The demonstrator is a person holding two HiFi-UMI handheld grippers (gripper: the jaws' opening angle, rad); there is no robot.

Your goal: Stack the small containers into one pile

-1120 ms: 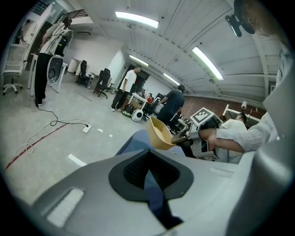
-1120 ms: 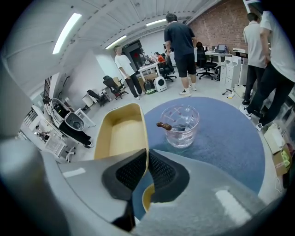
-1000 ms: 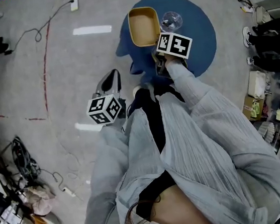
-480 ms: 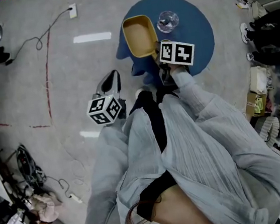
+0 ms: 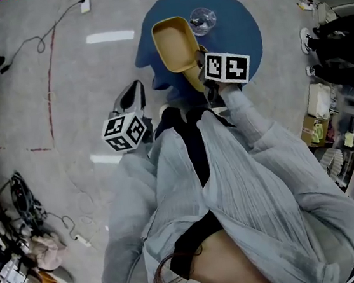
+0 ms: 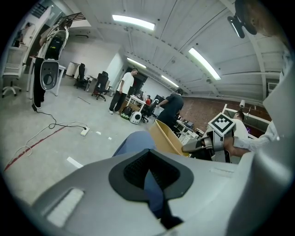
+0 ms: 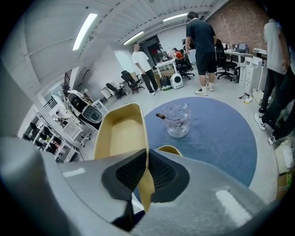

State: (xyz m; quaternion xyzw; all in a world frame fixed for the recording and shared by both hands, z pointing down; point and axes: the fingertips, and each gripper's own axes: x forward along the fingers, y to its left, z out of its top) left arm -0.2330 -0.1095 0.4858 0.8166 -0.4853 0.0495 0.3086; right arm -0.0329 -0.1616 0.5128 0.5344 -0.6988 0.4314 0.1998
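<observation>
One yellow container [image 7: 120, 133], pinched by its wall in the right gripper's [image 7: 146, 159] jaws, has been lifted and tilted off the tabletop [image 7: 216, 133]. A second container [image 7: 168, 149] lies just beyond these jaws, so stacking can follow. The left gripper's [image 6: 148, 156] jaws are pressed together, empty.

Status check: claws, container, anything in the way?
Right claw shut on yellow container wall, held tilted above blue surface. Left claw shut, empty. Second yellow container rim shows just below; glass cup stands close beyond.
</observation>
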